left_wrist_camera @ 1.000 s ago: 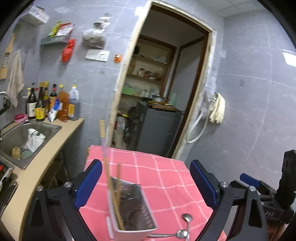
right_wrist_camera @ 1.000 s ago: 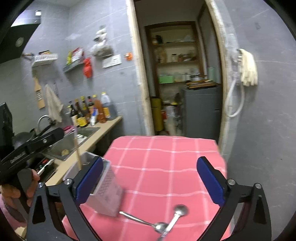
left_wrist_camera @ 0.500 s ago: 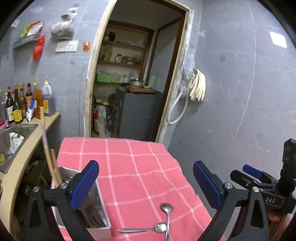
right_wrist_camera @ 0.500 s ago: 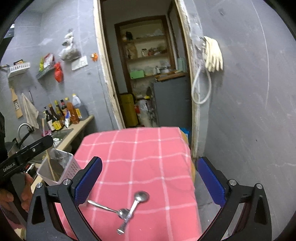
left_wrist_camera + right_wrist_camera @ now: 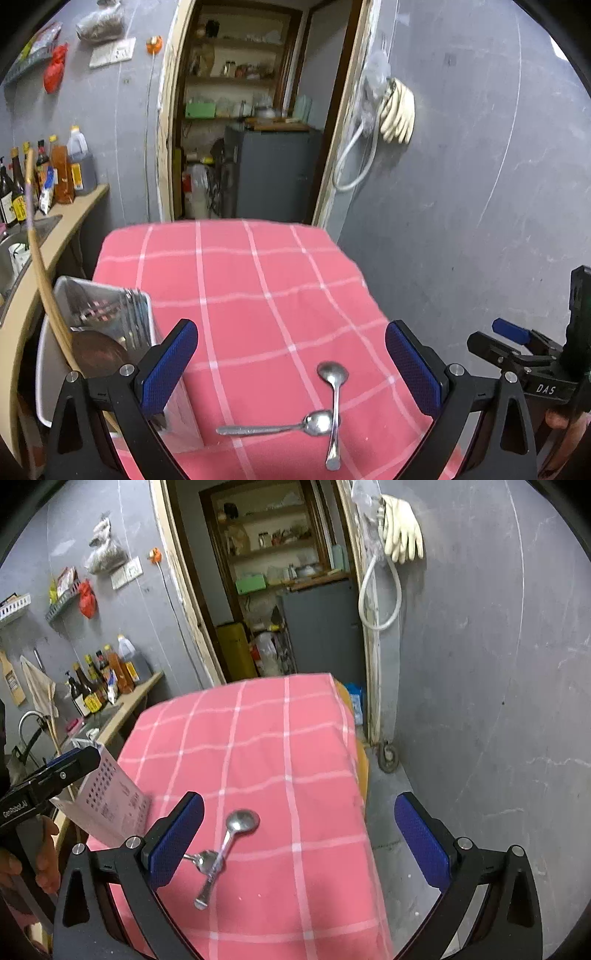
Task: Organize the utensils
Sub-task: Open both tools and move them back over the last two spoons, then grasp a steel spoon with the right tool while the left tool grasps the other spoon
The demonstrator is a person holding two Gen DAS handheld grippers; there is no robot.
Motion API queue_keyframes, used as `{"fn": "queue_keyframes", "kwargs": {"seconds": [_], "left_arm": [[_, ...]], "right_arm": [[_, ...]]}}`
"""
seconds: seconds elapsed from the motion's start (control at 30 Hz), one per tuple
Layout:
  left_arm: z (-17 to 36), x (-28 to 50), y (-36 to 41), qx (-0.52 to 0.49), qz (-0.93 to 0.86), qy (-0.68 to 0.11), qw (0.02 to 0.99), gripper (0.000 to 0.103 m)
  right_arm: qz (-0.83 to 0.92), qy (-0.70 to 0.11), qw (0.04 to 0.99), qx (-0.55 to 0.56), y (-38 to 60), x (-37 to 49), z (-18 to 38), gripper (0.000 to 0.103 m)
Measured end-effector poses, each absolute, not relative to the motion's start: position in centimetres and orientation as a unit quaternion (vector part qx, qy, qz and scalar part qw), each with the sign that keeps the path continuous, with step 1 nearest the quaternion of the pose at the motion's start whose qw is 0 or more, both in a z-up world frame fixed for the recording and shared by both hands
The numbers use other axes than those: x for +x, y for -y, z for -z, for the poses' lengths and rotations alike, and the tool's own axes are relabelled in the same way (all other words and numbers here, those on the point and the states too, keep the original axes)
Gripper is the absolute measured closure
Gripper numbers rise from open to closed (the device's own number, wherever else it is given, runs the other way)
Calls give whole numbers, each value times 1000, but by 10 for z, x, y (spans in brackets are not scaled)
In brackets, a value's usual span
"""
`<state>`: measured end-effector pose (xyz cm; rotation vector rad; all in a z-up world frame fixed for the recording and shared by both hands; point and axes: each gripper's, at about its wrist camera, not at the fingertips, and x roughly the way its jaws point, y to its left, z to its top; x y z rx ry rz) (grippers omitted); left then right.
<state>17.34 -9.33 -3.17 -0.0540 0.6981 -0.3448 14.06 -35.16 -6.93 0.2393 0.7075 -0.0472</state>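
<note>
Two metal spoons lie crossed on the red checked tablecloth [image 5: 240, 277]. One spoon [image 5: 333, 373] points its bowl away from me; the other spoon [image 5: 314, 422] lies sideways beneath it. My left gripper [image 5: 291, 369] hangs open just above them, holding nothing. To its left stands a white perforated utensil holder [image 5: 55, 354] with forks and a long wooden-handled utensil [image 5: 37, 258]. In the right wrist view the spoons [image 5: 242, 821] sit by the left finger of my open, empty right gripper [image 5: 299, 838], and the holder [image 5: 110, 805] is at the left.
A counter with bottles [image 5: 66, 170] and a sink [image 5: 11, 251] runs along the left. Behind the table is a doorway with a grey cabinet [image 5: 273, 170]. Rubber gloves [image 5: 402, 528] hang on the wall. The table's right edge [image 5: 354, 760] drops to bare floor.
My left gripper has swung right, from over the utensil holder to over the two spoons. The right gripper has also shifted right. Both stay open.
</note>
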Motion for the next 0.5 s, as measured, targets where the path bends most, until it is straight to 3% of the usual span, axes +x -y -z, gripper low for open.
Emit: {"fn": "queue_keyframes", "kwargs": {"seconds": [0.5], "left_arm": [[73, 174, 117, 85, 212, -409, 883, 1]], "right_arm": [[-41, -425, 891, 153, 354, 169, 123, 2]]}}
